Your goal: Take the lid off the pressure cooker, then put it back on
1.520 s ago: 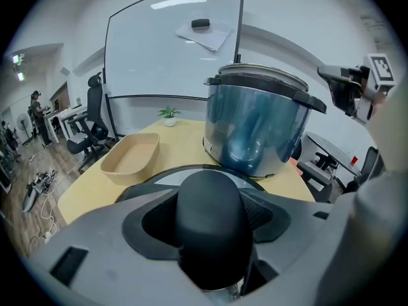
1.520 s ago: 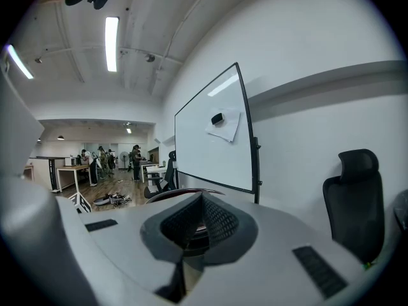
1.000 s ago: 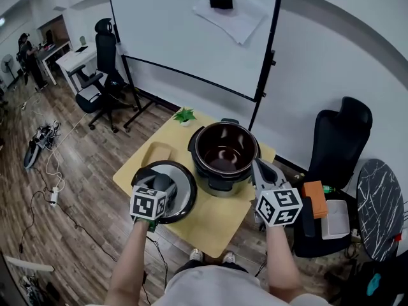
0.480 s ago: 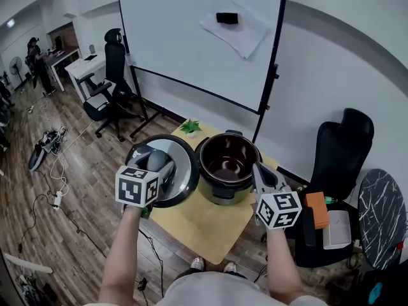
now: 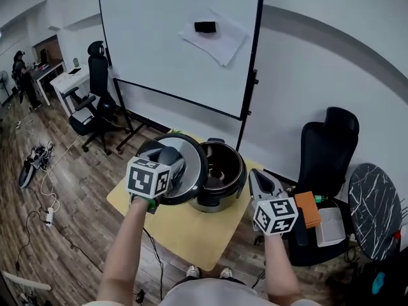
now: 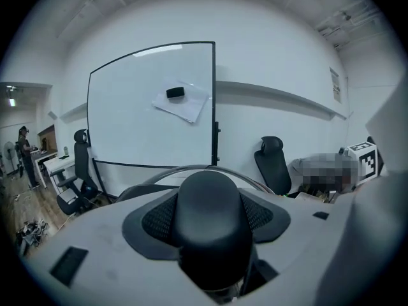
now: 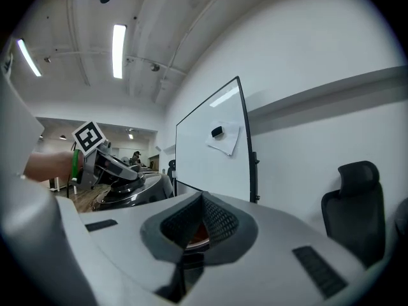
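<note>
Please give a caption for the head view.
Left gripper holds the lid partly over the open pressure cooker; right gripper hovers nearby.

My left gripper (image 5: 167, 163) carried a cube of black-and-white square markers; its jaws were pale grey with black mesh-textured pads. The round silver metal lid (image 5: 191, 169) had a black rim and a black domed knob (image 6: 210, 215). The black-rimmed pressure cooker pot (image 5: 224, 167) was dark brown inside. The square tabletop (image 5: 197, 231) was pale yellow.

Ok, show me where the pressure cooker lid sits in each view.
Head view: lid centre-left, in the left gripper, against the cooker.
Left gripper view: lid lower centre, knob between the jaws.
Right gripper view: lid middle left.
Shared landmark: whiteboard behind it.
</note>
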### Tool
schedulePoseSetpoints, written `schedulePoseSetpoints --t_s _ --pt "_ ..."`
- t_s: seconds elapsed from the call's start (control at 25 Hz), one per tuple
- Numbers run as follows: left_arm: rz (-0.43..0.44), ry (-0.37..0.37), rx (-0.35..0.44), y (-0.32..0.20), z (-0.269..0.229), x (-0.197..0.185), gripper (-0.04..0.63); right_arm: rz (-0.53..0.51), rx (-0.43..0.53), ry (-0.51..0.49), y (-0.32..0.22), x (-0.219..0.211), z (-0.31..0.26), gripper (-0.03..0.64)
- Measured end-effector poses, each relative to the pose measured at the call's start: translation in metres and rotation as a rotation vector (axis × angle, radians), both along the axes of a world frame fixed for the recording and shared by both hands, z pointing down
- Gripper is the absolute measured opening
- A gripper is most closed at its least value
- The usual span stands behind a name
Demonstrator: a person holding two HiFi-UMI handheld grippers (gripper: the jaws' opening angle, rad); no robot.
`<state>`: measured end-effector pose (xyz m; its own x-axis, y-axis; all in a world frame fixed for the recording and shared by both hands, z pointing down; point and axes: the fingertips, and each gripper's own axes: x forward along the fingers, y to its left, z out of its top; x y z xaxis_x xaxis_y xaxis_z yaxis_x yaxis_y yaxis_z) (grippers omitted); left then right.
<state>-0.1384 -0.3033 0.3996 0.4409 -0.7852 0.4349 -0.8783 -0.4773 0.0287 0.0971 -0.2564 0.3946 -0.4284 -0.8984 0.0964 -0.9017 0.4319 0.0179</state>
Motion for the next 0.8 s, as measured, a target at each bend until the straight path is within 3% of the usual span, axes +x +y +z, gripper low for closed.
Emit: schedulePoseSetpoints --t_s 0.48,0.8 --pt "0.18 0.006 -0.106 -0.044 0.012 0.107 0.278 0.149 -0.011 -0.006 0.012 0.076 0.004 0.002" --pt "0.229 -0.009 -0.191 -0.062 0.032 0.143 0.278 0.221 -0.026 -0.016 0.021 0.107 0.012 0.002"
